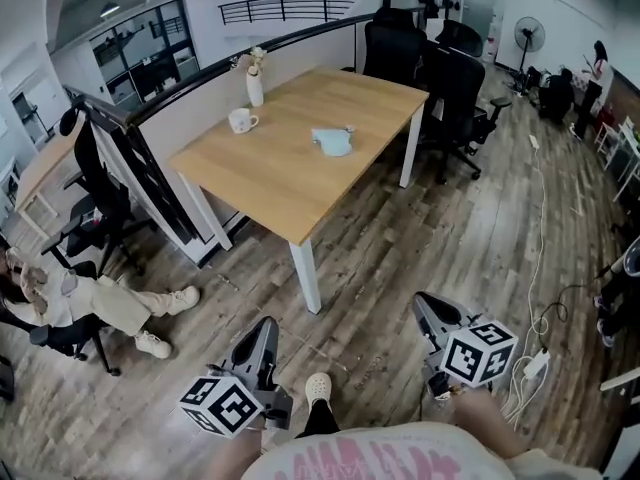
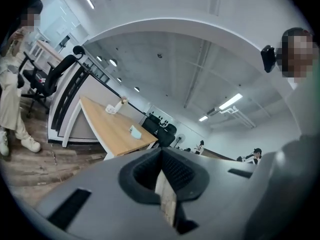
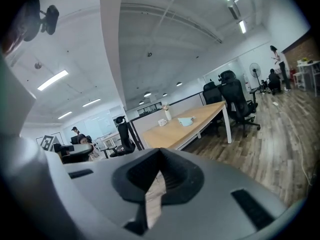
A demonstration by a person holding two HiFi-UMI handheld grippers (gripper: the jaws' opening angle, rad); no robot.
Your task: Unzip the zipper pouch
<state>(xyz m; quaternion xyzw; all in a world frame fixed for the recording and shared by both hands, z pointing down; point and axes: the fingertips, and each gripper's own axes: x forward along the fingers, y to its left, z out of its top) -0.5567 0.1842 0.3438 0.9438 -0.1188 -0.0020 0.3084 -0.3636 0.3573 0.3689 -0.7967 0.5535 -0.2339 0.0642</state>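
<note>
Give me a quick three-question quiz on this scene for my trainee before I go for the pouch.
1. True or false: the zipper pouch lies on the wooden table.
2. Pick one: the left gripper is A) open, B) shut with nothing between its fingers, C) shut on the pouch.
3. Which two things share the table with the pouch?

Key: 1 true. 2 B. 3 the white mug and the vase.
</note>
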